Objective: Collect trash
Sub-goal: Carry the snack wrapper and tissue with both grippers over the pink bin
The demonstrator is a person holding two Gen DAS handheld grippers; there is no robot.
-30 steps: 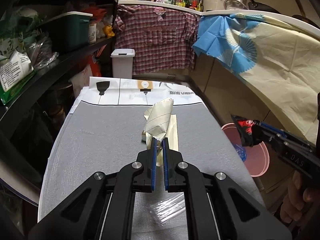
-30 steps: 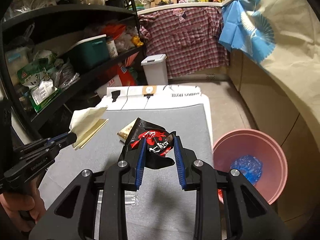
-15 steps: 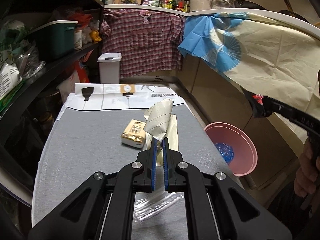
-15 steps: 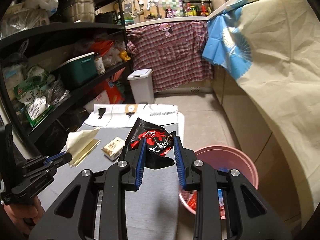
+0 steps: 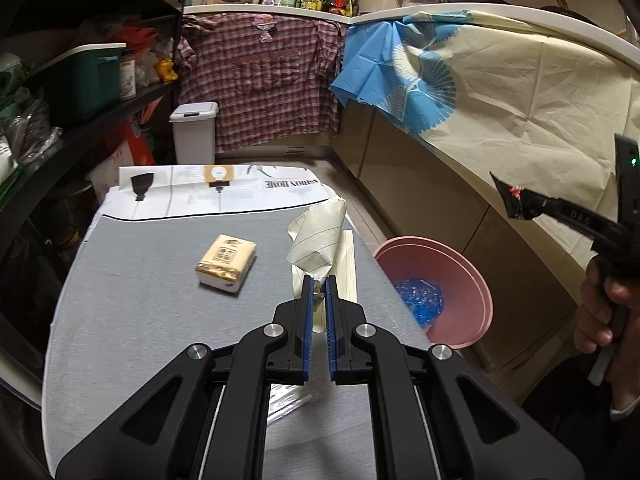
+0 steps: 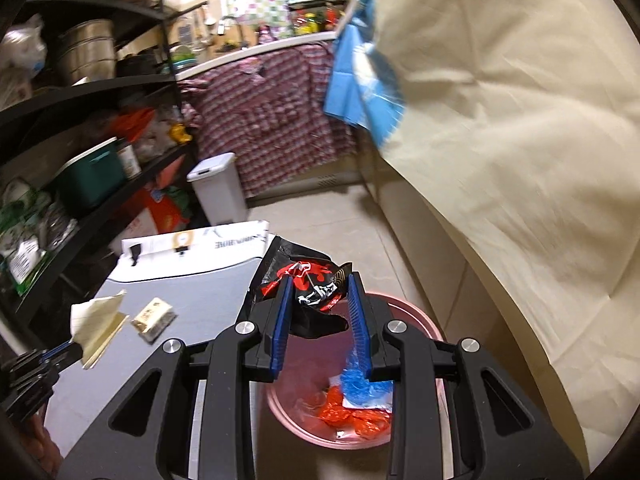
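My left gripper is shut on a crumpled cream lined paper, held above the grey table. My right gripper is shut on a black and red snack wrapper, held above the pink bin on the floor by the table's right edge. The bin holds blue and orange-red wrappers. In the left wrist view the bin sits below the right gripper. The left gripper and its paper show at the left of the right wrist view.
A yellow tissue pack lies on the table, and clear plastic film lies under the left gripper. A white pedal bin stands beyond the table. Dark shelves line the left; a cloth-draped counter runs along the right.
The right gripper has carried the wrapper rightward off the table to above the pink bin. The left gripper has shifted right with its paper; the tissue pack has come into view.
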